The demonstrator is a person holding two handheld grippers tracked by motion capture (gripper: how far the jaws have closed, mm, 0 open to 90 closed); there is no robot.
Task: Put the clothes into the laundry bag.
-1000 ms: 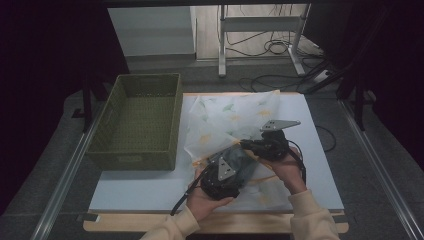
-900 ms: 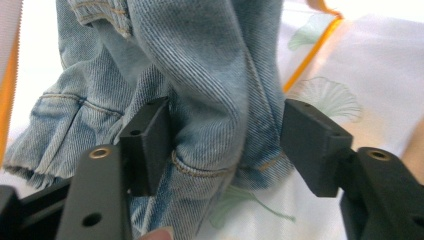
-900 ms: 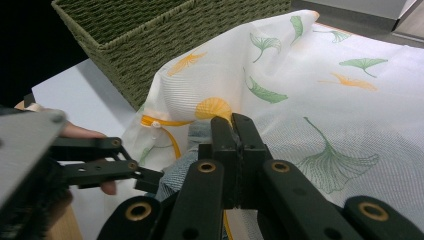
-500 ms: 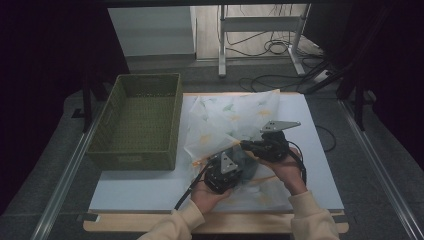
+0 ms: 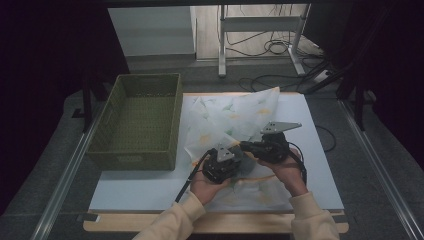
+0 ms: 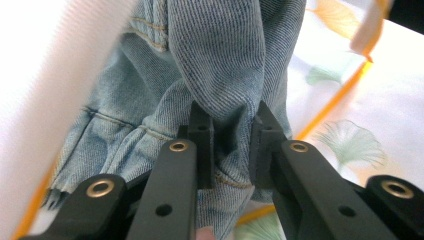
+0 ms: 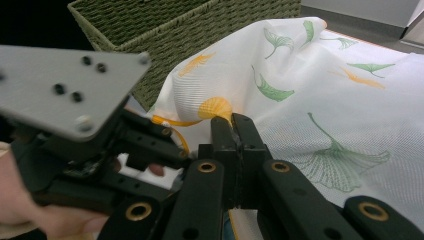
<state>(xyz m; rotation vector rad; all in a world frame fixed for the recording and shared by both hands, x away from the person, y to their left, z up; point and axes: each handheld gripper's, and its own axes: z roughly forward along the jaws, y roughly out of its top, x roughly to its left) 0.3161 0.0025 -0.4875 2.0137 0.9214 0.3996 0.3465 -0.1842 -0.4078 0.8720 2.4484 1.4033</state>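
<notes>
A white mesh bag printed with green and orange leaves lies on the white board, its near edge lifted. My right gripper is shut on that thin edge of the bag. A pale blue denim garment sits at the bag's mouth. My left gripper has just been closing, and its pads now press a bunched fold of the denim between them. The two grippers sit close together, tips almost meeting.
A green woven basket stands empty to the left of the bag, touching the white board. The grey plate of the left gripper looms at the left of the right gripper view. Cables and a metal stand lie on the floor beyond.
The left gripper has shifted a little away from the person, toward the bag's mouth and the right gripper. The right gripper has stayed put with the bag's edge.
</notes>
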